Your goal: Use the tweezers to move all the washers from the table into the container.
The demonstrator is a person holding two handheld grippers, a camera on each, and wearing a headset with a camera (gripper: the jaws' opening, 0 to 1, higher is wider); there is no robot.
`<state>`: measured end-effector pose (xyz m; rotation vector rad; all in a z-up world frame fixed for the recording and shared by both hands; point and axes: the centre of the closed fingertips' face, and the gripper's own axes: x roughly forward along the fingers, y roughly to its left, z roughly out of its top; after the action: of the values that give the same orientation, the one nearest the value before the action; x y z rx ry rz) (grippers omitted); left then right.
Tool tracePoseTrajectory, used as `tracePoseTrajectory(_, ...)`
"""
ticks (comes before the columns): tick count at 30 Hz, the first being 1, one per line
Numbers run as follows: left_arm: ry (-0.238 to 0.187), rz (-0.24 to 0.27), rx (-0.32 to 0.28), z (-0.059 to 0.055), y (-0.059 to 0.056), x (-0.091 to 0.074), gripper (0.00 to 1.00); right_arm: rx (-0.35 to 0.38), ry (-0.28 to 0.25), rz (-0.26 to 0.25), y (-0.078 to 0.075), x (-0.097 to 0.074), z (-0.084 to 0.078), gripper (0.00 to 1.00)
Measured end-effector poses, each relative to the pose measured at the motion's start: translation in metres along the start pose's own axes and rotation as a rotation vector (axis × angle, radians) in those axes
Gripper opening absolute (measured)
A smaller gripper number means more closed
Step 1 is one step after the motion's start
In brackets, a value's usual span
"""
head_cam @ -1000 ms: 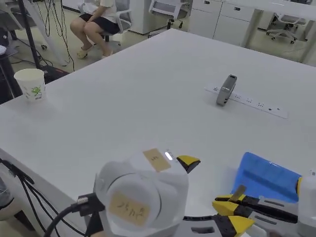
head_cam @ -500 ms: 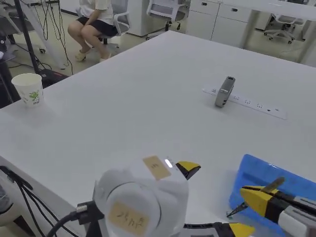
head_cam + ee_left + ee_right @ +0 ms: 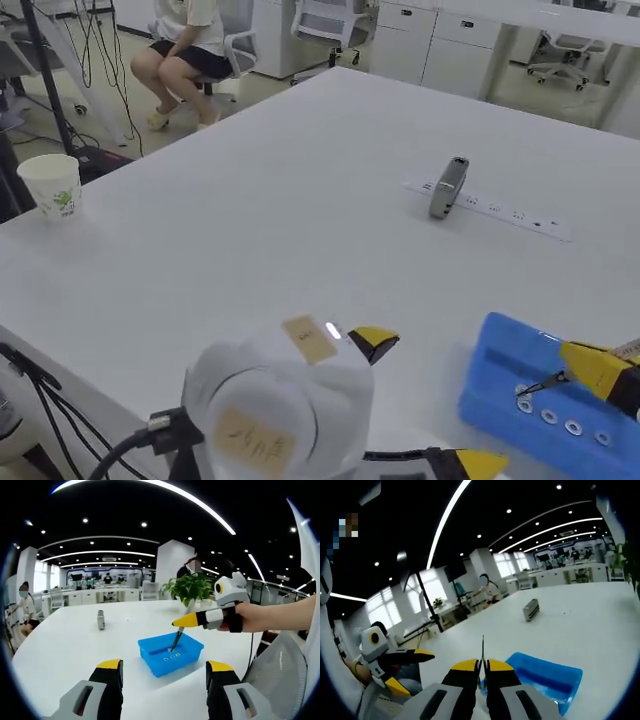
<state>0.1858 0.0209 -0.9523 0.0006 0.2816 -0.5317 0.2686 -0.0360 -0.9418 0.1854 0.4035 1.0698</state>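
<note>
A blue container (image 3: 500, 350) sits on the white table at the lower right, with several washers (image 3: 560, 421) in a row inside it. My right gripper (image 3: 578, 355) reaches in from the right edge, shut on thin tweezers (image 3: 545, 383) whose tip points down into the container by the leftmost washer. In the right gripper view the jaws (image 3: 482, 664) pinch the tweezers (image 3: 482, 647) above the container (image 3: 540, 677). My left gripper (image 3: 420, 400) hovers open at the bottom centre, left of the container. The left gripper view shows the container (image 3: 186, 645), the washers (image 3: 172, 656) and the tweezers (image 3: 177, 640).
A grey block (image 3: 445, 187) lies on a white power strip (image 3: 510, 215) farther back. A paper cup (image 3: 50, 185) stands near the table's left edge. A person (image 3: 190, 45) sits on a chair beyond the table. Cables hang off the near left edge.
My right gripper has swung up and to the right with the tweezers. Their tip has gone from the container's near left edge to inside it. The head camera shifted a little.
</note>
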Motion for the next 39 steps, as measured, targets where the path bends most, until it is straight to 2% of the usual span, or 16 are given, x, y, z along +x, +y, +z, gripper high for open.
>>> tracePoseTrajectory(7,-0.009,0.01,-0.011,0.002,0.002,-0.001,0.67,-0.017,0.037,-0.042,-0.022,0.012,-0.005,0.02)
tracePoseTrajectory(15,-0.018,-0.011,-0.022,0.003,-0.003,0.001,0.67,-0.042,0.116,-0.059,-0.04,0.032,-0.023,0.02)
tracePoseTrajectory(19,-0.012,-0.015,-0.019,0.001,-0.003,0.001,0.67,-0.049,0.145,-0.053,-0.043,0.04,-0.031,0.02)
tracePoseTrajectory(25,-0.036,-0.019,-0.036,0.006,-0.003,0.0,0.67,-0.084,0.194,-0.058,-0.048,0.048,-0.042,0.02)
tracePoseTrajectory(32,-0.056,-0.011,-0.058,0.009,-0.001,-0.001,0.67,-0.107,0.222,-0.055,-0.052,0.051,-0.047,0.02)
tracePoseTrajectory(36,-0.05,-0.017,-0.05,0.008,-0.003,0.0,0.67,-0.128,0.235,-0.046,-0.054,0.052,-0.05,0.02)
tracePoseTrajectory(39,-0.067,-0.014,-0.044,0.011,-0.003,-0.001,0.64,-0.141,0.24,-0.043,-0.054,0.052,-0.05,0.02)
